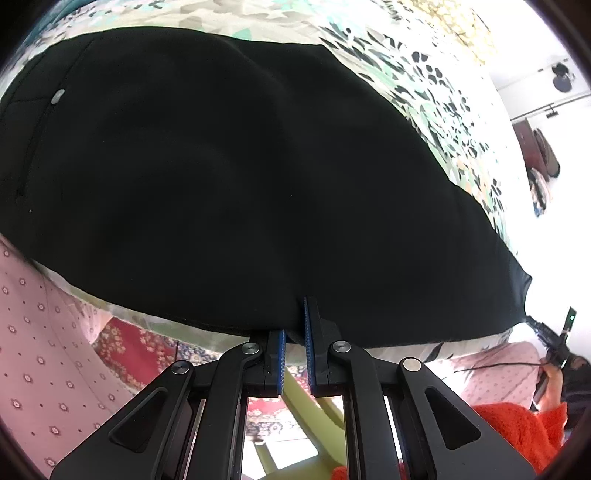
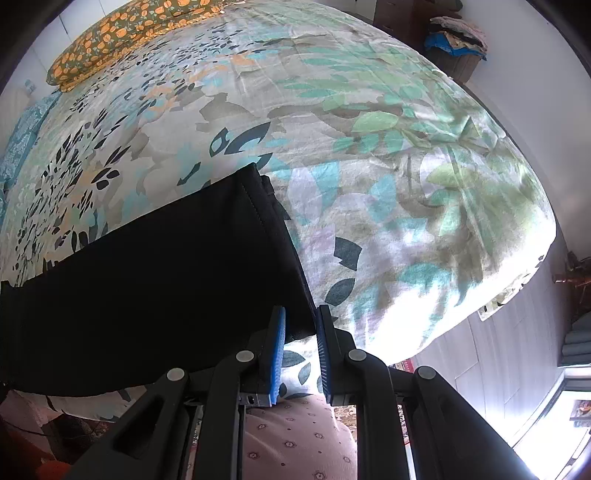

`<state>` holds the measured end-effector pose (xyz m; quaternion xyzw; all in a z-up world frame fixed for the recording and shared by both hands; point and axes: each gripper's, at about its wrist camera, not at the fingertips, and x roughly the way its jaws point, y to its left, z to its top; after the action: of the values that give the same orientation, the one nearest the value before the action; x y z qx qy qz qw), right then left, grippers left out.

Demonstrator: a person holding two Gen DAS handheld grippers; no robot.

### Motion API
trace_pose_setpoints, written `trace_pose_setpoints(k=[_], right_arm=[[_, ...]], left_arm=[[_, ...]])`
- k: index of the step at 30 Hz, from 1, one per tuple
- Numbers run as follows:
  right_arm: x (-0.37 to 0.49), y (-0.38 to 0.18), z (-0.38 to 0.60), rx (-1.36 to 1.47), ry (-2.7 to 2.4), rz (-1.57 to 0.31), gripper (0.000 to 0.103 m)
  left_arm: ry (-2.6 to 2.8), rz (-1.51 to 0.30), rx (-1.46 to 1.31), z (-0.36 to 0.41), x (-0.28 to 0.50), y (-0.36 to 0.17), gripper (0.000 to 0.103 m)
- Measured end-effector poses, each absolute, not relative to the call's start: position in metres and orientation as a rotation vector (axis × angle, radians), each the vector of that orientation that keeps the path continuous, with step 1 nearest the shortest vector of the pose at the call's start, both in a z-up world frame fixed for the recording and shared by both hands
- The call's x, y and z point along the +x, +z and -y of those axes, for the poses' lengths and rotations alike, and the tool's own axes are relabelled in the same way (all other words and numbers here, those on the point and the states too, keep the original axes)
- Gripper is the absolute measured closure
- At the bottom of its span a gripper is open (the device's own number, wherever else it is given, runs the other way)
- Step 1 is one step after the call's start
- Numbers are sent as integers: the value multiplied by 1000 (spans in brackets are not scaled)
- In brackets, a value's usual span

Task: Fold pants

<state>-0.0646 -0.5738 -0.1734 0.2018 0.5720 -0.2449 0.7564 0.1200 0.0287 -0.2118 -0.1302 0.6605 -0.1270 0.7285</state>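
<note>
The black pants (image 1: 229, 177) lie spread along the near edge of a bed (image 2: 369, 122), their near hem running just over that edge. The fabric is smooth, matte and dark, with soft bulges across the middle.

The left gripper (image 1: 294, 339) has its blue-padded jaws nearly closed, pinching the near edge of the pants. The right gripper (image 2: 300, 332) also has its jaws drawn close, clamped on the pants' near corner at the bed's edge.

The bed wears a leaf-print bedspread (image 2: 332, 96) in teal, green, grey and orange on white, brightly lit at its right corner. At the far end lies an orange-flowered pillow (image 2: 110, 40). Beyond the bed stand pale walls, and the floor (image 2: 480, 358) is of light planks.

Only the left wrist view shows a small silvery zipper pull (image 1: 58, 96) and a seam line at the pants' left end, the red patterned rug (image 1: 136, 343) below the bed's edge, and the person's red fuzzy sleeve (image 1: 517, 424) at lower right, with the other gripper's dark body near it. Only the right wrist view shows the stitched hem (image 2: 255, 199) at the pants' open end, and a pile of folded cloth (image 2: 458, 33) on a box near the far corner. Pink dotted cloth (image 2: 291, 439) appears beneath the jaws in both views.
</note>
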Motion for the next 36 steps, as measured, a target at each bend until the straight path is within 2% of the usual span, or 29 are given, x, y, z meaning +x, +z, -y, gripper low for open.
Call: trace_pose_setpoints(k=[13, 16, 18, 19, 20, 23, 25, 26, 29, 31, 36], right_arm=[[-63, -175, 572, 424, -552, -1260, 86], [-63, -176, 573, 420, -568, -1270, 83], [-66, -173, 575, 424, -582, -1261, 65], [-69, -170, 576, 437, -583, -1247, 48], [-72, -165, 577, 446, -586, -1224, 37], [-79, -144, 571, 407, -647, -1144, 33], [-75, -129, 560, 386, -639, -1089, 32], [-70, -123, 551, 388, -611, -1064, 31], [-37, -114, 519, 436, -457, -1020, 24], [-8, -118, 496, 500, -333, -1012, 24], [34, -183, 454, 661, -182, -1152, 24]], left_arm=[[-253, -1501, -255, -25, 116, -222, 95], [-225, -1527, -252, -27, 116, -226, 81], [-186, -1524, -222, -29, 113, -219, 54], [-175, -1508, -211, -30, 111, -213, 48], [-174, -1482, -214, -33, 108, -204, 40], [-184, -1386, -222, -42, 102, -167, 35], [-190, -1322, -202, -44, 105, -150, 27], [-194, -1286, -184, -44, 111, -143, 19], [-184, -1200, -119, -40, 141, -138, 18], [-177, -1183, -76, -34, 165, -152, 18], [45, -1327, 63, -51, 196, -226, 18]])
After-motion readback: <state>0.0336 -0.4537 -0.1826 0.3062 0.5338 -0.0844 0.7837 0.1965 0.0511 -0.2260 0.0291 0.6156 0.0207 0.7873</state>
